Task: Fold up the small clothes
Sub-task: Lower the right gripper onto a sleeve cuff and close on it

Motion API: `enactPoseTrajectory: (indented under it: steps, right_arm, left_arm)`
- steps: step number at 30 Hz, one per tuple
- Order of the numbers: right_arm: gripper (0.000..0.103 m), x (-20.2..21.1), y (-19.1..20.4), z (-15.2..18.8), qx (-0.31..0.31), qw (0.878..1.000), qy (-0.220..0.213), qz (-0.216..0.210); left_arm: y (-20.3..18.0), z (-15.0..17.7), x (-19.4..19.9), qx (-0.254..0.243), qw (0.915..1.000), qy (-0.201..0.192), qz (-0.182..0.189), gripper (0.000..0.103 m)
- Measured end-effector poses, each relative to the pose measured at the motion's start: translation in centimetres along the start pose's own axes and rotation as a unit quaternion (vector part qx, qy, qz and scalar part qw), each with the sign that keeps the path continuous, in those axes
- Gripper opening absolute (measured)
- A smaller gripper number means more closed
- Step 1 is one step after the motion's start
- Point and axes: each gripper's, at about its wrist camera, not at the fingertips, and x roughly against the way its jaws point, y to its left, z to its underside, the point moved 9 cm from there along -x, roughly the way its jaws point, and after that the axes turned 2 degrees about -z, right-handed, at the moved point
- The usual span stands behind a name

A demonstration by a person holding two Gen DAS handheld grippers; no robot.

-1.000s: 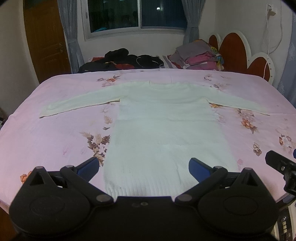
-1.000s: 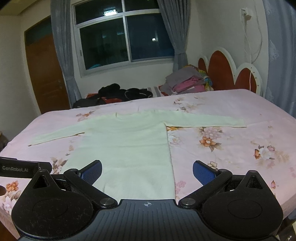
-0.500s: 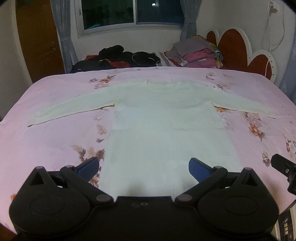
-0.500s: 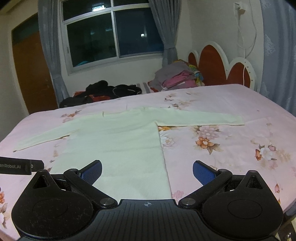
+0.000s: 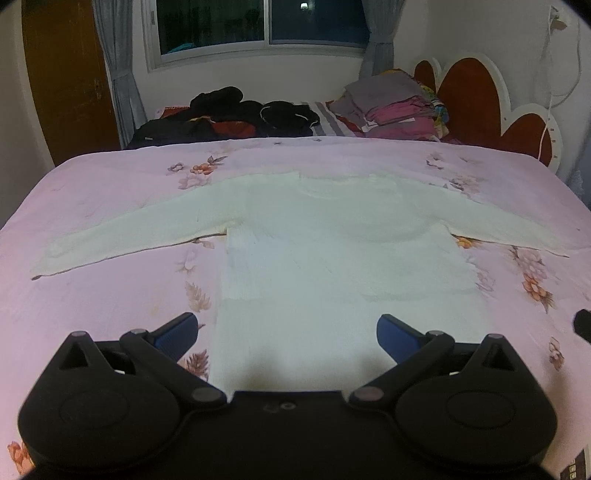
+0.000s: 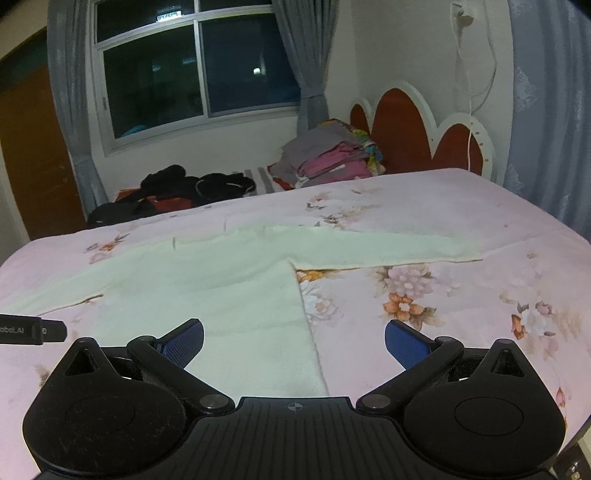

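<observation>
A pale cream long-sleeved sweater (image 5: 332, 258) lies flat on the pink floral bedsheet (image 5: 110, 295), both sleeves spread sideways, hem toward me. It also shows in the right wrist view (image 6: 207, 284), with its right sleeve (image 6: 388, 247) stretched out. My left gripper (image 5: 286, 332) is open and empty, above the sweater's lower body. My right gripper (image 6: 293, 338) is open and empty, over the sweater's right side edge near the hem. The left gripper's body (image 6: 29, 328) pokes in at the left edge of the right wrist view.
A heap of dark clothes (image 5: 229, 118) and a stack of folded clothes (image 5: 391, 103) lie at the far side of the bed. A red and white headboard (image 5: 480, 107) stands at the right. A window (image 5: 258, 22) and a wooden door (image 5: 66, 81) lie beyond.
Both grippers have moved forward over the sweater and the views have come closer. The hem has slipped under the left gripper's body. Both stay open.
</observation>
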Motion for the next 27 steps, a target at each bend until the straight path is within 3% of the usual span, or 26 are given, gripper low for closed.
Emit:
enactPoseTrajectory:
  steps: [10,22,24,25,27]
  right_arm:
    - [0.103,-3.8,-5.0,-2.7,-0.017,1.000,-0.014,0.019]
    - [0.102,-13.6,-17.2,-5.5,-0.068,0.996,0.010,0.057]
    - [0.092,-15.3,-19.7,-5.6,-0.076,0.994,0.015,0.074]
    - [0.074,-16.1,-20.8,-5.5,-0.082,0.993,0.022,0.079]
    - [0.071,-18.0,-23.8,-5.1,-0.117,0.988,0.035,0.093]
  left_arm:
    - [-1.7,-2.5,-3.9,0.013,0.9998,-0.012,0.007,0.103]
    - [-6.7,-5.4,-10.6,0.010,0.9999,0.003,-0.002,0.101]
    - [-7.0,-5.5,-11.8,0.009,0.9999,0.007,-0.009,0.100]
    - [-7.2,-5.6,-12.4,0.009,0.9998,0.010,-0.012,0.100]
    - [-7.4,-5.7,-13.4,0.010,0.9996,0.017,-0.022,0.099]
